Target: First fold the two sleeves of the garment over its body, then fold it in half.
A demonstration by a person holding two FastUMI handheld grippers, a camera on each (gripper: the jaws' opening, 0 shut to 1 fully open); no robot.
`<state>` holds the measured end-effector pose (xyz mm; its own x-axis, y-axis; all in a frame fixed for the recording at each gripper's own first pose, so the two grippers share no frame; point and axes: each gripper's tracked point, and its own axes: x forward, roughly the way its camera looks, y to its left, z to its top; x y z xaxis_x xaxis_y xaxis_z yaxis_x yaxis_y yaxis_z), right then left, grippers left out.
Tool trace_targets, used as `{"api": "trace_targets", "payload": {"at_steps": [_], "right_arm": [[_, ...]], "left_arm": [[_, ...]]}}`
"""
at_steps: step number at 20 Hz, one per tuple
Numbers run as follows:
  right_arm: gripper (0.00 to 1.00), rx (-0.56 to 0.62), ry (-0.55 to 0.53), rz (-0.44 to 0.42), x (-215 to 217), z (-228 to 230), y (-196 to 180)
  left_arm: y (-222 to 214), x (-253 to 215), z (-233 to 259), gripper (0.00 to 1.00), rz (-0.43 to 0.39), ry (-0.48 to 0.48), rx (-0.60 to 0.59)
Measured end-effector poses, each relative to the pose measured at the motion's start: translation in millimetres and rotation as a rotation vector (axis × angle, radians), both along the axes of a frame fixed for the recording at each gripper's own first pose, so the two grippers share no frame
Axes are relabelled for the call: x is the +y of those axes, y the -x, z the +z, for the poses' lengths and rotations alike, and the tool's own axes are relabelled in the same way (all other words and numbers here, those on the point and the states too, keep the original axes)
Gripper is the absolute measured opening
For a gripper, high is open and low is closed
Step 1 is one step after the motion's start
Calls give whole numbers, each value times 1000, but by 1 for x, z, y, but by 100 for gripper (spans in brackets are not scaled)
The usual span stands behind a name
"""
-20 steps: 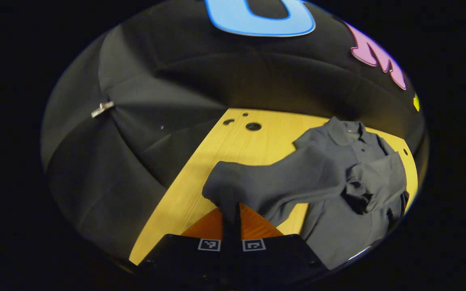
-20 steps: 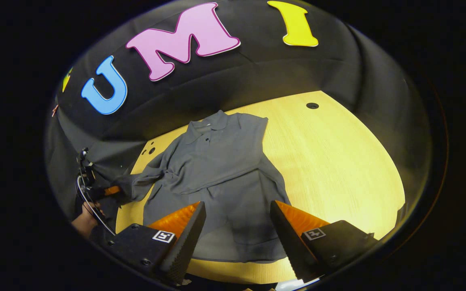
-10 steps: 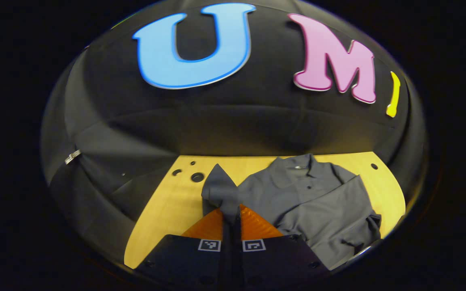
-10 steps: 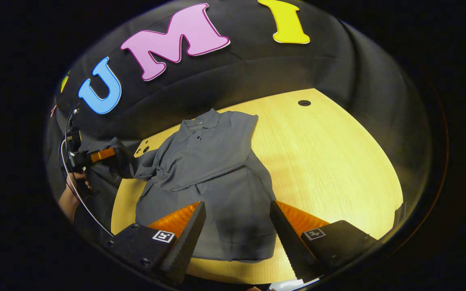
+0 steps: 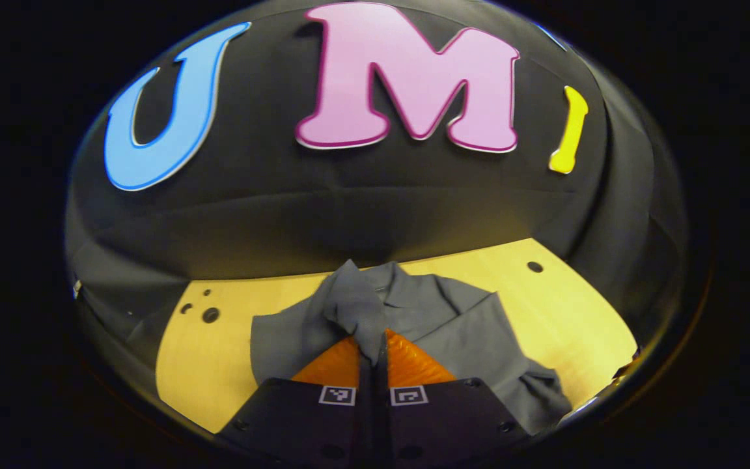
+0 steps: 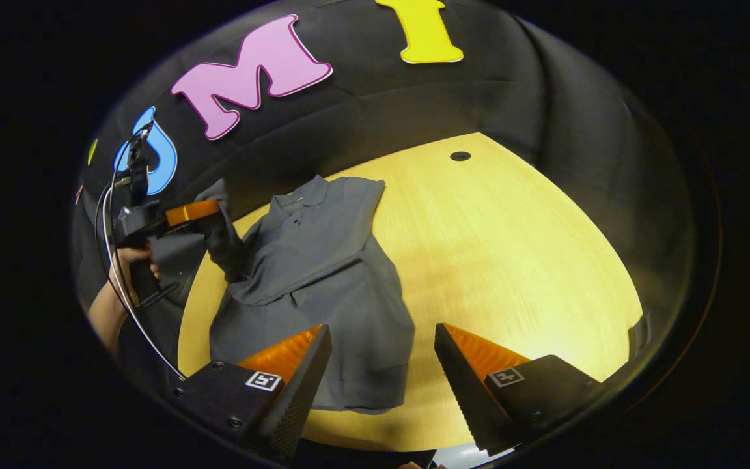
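Right gripper view, nearest: right gripper (image 6: 381, 365) with fingers spread wide apart, gripping nothing, hanging above the near edge of the worktop (image 6: 512, 260). Between and beyond those fingers, the near hem of a grey garment (image 6: 323, 286), a collared polo shirt lying mostly flat on the left part of the yellow wooden worktop, hem near and collar far. One sleeve already folded across the chest, its edge running diagonally over the body. Right of the shirt, bare wood reaching to a small round hole (image 6: 460, 156) near the far edge.

Farther left in the same view: left gripper (image 6: 209, 212) held up above the worktop's left edge by a hand (image 6: 129, 257), a cable looping down beside it. Fingers together and clamped on the other sleeve (image 6: 222, 228), lifted off the surface and hanging as a dark fold down to the shoulder of the shirt.

Left gripper view, nearest: left gripper (image 5: 373, 355) fingers pressed together with grey sleeve (image 5: 352, 309) cloth pinched between them, bunched up just past the tips. Beyond, the garment (image 5: 459, 332) body spread on the worktop (image 5: 577, 319), folded sleeve crumpled at near right. Three small holes (image 5: 209, 315) in the wood at far left, one at far right.
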<state>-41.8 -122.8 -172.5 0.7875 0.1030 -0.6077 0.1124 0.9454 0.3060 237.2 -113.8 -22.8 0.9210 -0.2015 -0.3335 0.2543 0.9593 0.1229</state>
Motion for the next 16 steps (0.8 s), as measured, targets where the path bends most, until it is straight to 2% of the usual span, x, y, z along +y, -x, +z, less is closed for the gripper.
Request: {"api": "trace_targets", "payload": {"at_steps": [6,10,15,16], "right_arm": [[99,3,0,-18,-29,0,1],[99,20,8,0,-40,-6,1],[99,34,20,29,-46,-13,1],[99,37,25,36,-46,-14,1]], "left_arm": [[-17,-76,-27,5,-85,20,58],[-24,-101,-54,6,-72,63,115],[-26,-117,-71,17,-80,148,163],[-25,-119,-70,27,-81,162,166]]}}
